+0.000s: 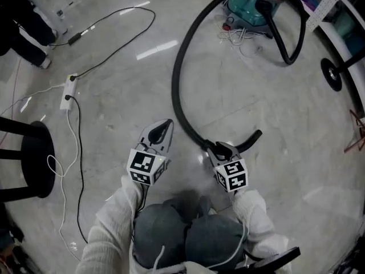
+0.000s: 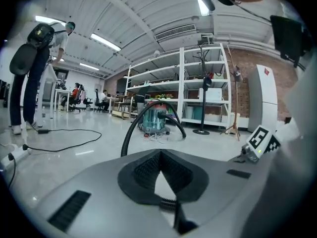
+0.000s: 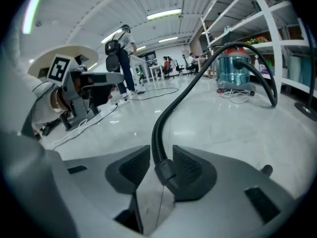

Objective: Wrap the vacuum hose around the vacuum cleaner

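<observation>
The teal vacuum cleaner [image 1: 246, 10] with a red lid stands on the floor far ahead, also visible in the left gripper view [image 2: 156, 119] and the right gripper view [image 3: 234, 69]. Its black ribbed hose [image 1: 178, 79] loops over it and sweeps left and down to my right gripper [image 1: 219, 149]. There the hose [image 3: 183, 100] and its smooth cuff lie between the jaws of my right gripper [image 3: 161, 148], against the right pad, with a gap at the left pad. The hose's end [image 1: 254, 136] sticks out to the right. My left gripper [image 1: 165, 124] hovers beside it, shut and empty [image 2: 159, 151].
A white power strip [image 1: 68, 93] with black and white cables lies at the left, near a black stool [image 1: 31, 158]. Shelving [image 1: 336, 10] and a coat stand's round base [image 1: 331, 74] line the right side. A person [image 2: 37, 58] stands far left. My knees are below.
</observation>
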{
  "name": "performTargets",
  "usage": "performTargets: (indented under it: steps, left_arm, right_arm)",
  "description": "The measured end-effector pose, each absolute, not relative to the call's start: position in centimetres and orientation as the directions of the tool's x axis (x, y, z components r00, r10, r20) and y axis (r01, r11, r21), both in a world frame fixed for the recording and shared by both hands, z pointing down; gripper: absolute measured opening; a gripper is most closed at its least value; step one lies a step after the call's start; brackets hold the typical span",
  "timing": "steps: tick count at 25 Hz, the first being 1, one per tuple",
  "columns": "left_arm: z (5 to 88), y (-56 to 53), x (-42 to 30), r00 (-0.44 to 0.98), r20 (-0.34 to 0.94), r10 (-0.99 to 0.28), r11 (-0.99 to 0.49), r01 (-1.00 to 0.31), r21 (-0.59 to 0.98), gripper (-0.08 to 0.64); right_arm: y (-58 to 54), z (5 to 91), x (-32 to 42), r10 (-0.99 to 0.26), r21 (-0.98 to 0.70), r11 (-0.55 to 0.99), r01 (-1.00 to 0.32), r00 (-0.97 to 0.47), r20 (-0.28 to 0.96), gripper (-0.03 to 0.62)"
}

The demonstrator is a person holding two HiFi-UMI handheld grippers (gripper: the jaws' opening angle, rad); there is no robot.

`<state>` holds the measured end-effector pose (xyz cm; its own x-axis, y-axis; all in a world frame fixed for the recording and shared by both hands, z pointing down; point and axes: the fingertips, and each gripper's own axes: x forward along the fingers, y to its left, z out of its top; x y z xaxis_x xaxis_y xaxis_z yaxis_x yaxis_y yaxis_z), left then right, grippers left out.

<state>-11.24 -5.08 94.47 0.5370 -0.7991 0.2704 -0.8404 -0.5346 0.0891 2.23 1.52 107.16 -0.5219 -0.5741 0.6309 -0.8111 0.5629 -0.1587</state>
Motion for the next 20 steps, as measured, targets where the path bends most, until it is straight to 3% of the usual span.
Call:
performTargets:
  steps: [6, 11, 20]
  left_arm:
    - [95.8, -5.8, -11.2, 0.533, 0.287, -0.796, -0.533, -0.842, 0.085, 0.002]
    - [96.2, -5.6, -11.5, 0.525, 0.29, -0.8, -0.524, -0.847, 0.085, 0.002]
    - [97.0, -5.5, -13.4, 0.489, 0.291, -0.823, -0.478, -0.871, 0.113, 0.002]
  right_arm:
    - [0.3, 112.1, 0.2, -0.351, -0.048, 0.786, -0.616, -0.509, 0.786, 0.193]
    - [0.6, 115.0, -0.1, -0.174, -0.07, 0.882, -0.466, -0.46, 0.871, 0.199]
    - [1.2, 117.8, -0.5, -0.107, -0.093, 0.895, -0.437, -0.411, 0.905, 0.224]
